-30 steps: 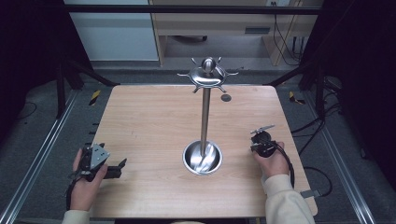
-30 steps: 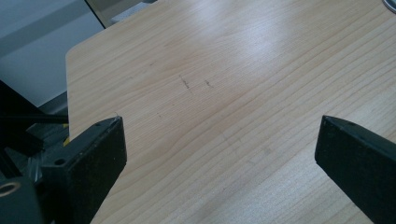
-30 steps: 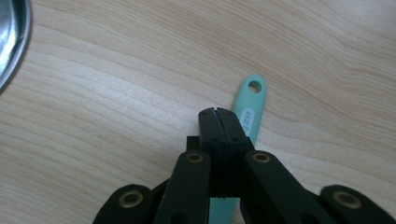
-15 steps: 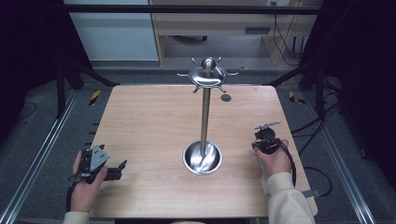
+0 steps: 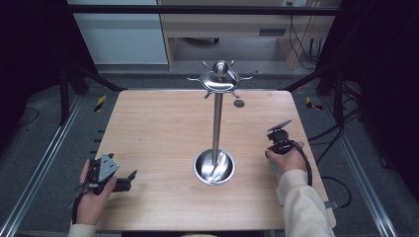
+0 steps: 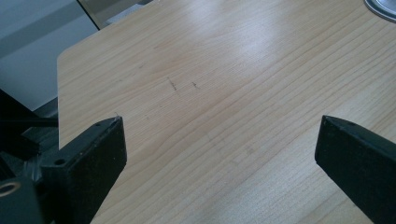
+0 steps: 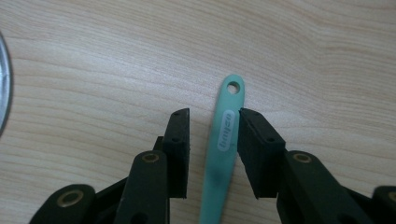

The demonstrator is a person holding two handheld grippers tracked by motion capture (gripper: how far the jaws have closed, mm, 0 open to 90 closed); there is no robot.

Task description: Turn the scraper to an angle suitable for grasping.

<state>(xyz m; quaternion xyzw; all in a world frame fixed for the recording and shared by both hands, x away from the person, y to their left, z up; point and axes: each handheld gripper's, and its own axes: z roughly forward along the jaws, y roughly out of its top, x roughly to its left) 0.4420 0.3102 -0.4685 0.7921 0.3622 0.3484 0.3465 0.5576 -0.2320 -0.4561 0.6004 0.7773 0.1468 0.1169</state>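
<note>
Right gripper view has the right gripper (image 7: 212,121) spread around a green handle (image 7: 223,158), maybe touching one jaw; the left gripper (image 6: 219,135) gapes over bare table (image 6: 224,70)

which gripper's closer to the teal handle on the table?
Right. The right gripper straddles the teal handle, one finger on each side, not yet shut on it. The left gripper rests at the table's near left corner, across the metal stand.
</note>
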